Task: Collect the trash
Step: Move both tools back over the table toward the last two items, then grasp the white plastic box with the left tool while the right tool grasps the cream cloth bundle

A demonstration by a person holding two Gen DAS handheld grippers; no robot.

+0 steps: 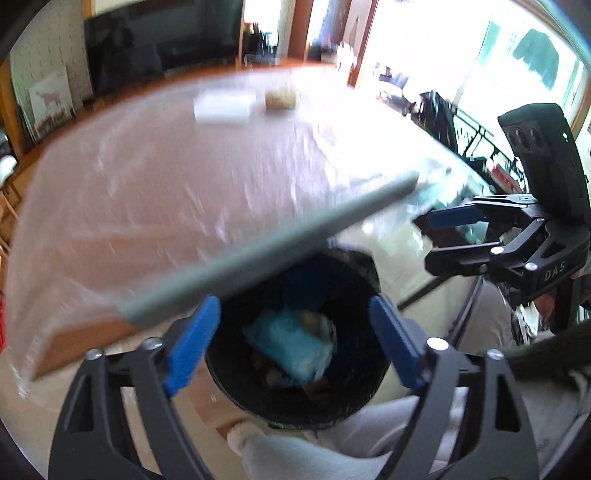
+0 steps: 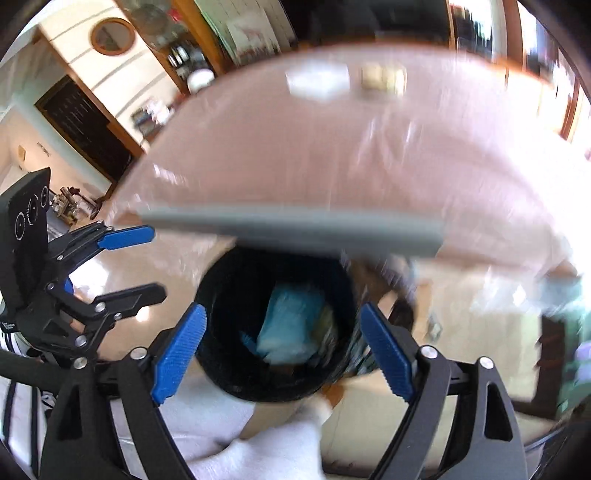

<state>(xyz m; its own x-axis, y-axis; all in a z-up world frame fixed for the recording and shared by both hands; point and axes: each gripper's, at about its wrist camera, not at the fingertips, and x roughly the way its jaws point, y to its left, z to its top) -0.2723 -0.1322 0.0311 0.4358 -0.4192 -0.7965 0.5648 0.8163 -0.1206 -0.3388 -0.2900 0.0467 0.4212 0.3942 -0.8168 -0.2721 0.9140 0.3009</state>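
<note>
Left hand-held gripper (image 1: pixel 295 343) and right hand-held gripper (image 2: pixel 280 354) both spread wide, empty, above black bin (image 1: pixel 236 391), blue trash (image 1: pixel 291 347) inside

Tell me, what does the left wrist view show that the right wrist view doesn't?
Only the left wrist view shows the bright window, a dark screen and the right gripper, open. Only the right wrist view shows a round wall frame, a dark door and the left gripper, open. Both show the black bin holding light blue trash, the table and a white block.
</note>
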